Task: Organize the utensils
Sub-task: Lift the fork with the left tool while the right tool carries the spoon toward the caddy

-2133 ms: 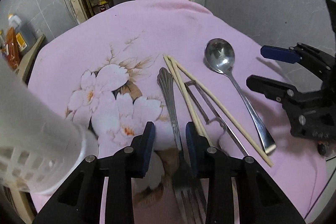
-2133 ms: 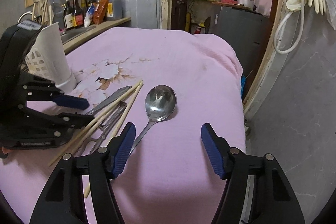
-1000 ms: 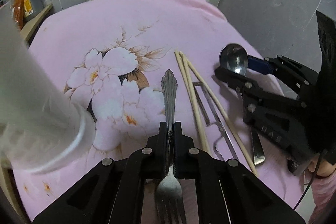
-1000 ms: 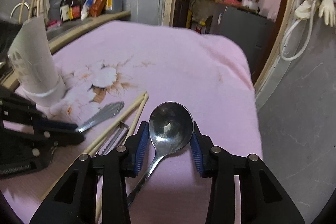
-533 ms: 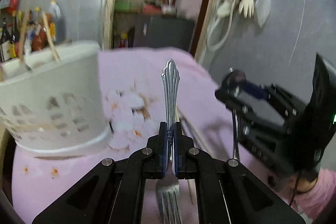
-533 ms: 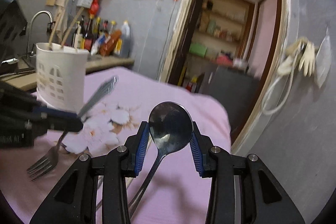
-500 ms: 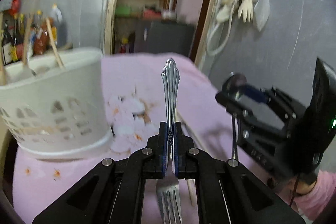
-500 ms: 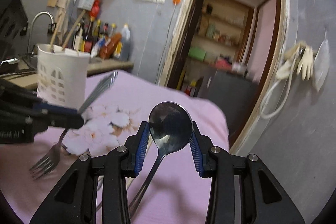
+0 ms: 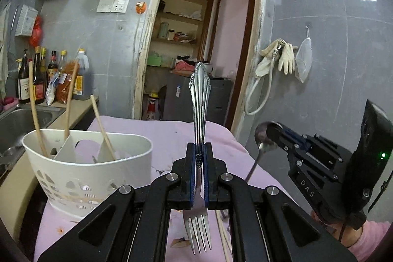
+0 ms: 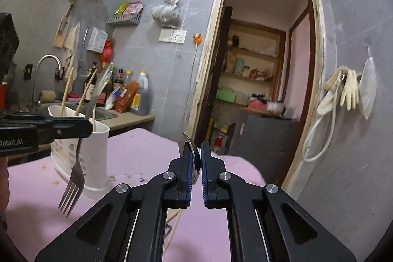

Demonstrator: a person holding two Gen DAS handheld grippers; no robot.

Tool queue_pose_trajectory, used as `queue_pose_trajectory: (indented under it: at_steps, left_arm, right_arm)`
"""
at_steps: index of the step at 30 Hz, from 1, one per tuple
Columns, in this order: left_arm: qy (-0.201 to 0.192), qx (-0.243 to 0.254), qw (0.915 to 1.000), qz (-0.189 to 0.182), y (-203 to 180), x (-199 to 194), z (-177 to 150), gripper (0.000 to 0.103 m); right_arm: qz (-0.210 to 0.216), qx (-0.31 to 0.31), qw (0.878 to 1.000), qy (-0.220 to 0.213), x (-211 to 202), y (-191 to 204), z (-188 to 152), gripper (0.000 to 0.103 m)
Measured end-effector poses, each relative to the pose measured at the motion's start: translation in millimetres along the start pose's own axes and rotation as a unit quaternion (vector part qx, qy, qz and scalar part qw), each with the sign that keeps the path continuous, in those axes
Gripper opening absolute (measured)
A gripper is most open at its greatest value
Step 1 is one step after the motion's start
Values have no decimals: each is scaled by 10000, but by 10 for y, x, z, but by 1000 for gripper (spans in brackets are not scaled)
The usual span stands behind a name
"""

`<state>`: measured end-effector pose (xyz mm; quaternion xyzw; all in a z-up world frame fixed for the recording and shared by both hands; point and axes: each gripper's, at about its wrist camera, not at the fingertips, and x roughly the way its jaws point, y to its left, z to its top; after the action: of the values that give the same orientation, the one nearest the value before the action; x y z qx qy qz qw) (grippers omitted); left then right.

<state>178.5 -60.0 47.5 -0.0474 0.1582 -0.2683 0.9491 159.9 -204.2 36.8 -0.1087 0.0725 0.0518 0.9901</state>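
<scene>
Left tool (image 9: 198,158) pinches fork (image 9: 200,114), right tool (image 10: 195,168) pinches spoon (image 10: 194,163); lower each upright into caddy (image 9: 98,163) at counter's left edge.

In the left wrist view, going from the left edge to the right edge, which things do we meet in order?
Sink → white utensil basket → fork, clamped in the left tool → spoon, held by the right tool → hanging gloves.
</scene>
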Motion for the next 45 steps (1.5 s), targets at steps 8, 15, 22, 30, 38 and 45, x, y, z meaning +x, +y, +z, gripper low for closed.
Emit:
queue_pose_trajectory:
  at_steps: [8, 15, 22, 30, 38, 45]
  left_arm:
    - [-58, -291, 9996, 38, 203, -100, 71, 3]
    - [-538, -422, 9972, 297, 445, -316, 348, 3]
    - [-1187, -543, 9872, 914, 863, -584, 633, 3]
    - [-1648, -1006, 9689, 1546, 1468, -669, 729, 3]
    - [-1871, -1073, 9551, 2032, 1711, -533, 631, 3]
    - [-1647, -977, 9577, 2150, 1737, -324, 480, 3]
  right_arm:
    - [-58, -69, 9998, -183, -89, 61, -26, 3]
    - [-39, -15, 9973, -731, -194, 143, 310, 3]
    - [25, 130, 9915, -1291, -96, 341, 788, 3]
    - [144, -9, 9891, -1464, 163, 693, 1039, 3]
    - [97, -365, 9884, -1471, 413, 1039, 922, 3]
    - [192, -716, 9883, -1329, 551, 1222, 746, 3]
